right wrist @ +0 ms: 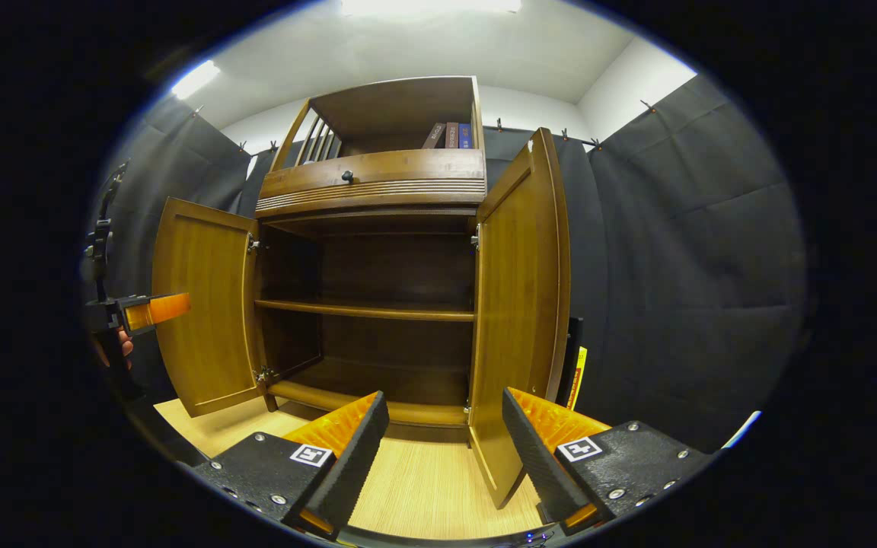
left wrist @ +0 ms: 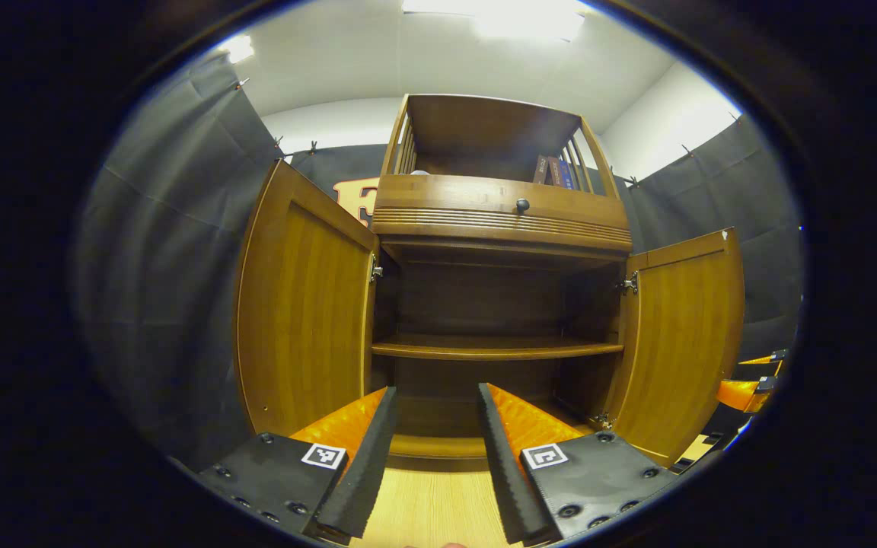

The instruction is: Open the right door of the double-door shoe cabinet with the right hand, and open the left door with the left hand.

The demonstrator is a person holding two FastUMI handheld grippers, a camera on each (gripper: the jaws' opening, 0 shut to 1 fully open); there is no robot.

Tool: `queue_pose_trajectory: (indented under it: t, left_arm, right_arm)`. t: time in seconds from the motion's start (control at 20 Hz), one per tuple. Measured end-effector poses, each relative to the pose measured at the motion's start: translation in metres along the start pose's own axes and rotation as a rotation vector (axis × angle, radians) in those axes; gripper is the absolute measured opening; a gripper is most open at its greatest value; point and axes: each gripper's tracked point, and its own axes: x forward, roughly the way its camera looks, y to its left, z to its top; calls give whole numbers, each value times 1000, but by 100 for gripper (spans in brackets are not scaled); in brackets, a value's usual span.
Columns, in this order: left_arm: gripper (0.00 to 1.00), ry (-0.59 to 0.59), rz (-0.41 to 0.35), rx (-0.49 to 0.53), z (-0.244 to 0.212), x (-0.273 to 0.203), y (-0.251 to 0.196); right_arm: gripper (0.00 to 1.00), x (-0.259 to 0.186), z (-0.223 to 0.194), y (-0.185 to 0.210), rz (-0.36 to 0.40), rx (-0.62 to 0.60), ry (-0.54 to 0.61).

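The left hand-held gripper [left wrist: 431, 449] and right hand-held gripper [right wrist: 446, 457] both gape wide, holding nothing, above the wooden floor [right wrist: 423, 487]. Ahead, the upright shoe cabinet [left wrist: 499, 221] stands with left door [left wrist: 301, 320] and right door [right wrist: 515, 320] swung outward.

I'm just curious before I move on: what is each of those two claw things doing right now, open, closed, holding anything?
Left gripper: open, holding nothing, facing the open cabinet.
Right gripper: open, holding nothing; the right door stands between its fingers, untouched.
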Motion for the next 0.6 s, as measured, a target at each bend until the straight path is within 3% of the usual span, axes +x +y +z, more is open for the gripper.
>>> queue_pose_trajectory:
  t: [0.35,0.6]
  left_arm:
    - [94,11,63,14,-4,-4,17]
    - [99,27,81,8,-9,-7,26]
  right_arm:
    - [92,6,-2,7,25,3,7]
    - [92,9,-1,17,46,-7,3]
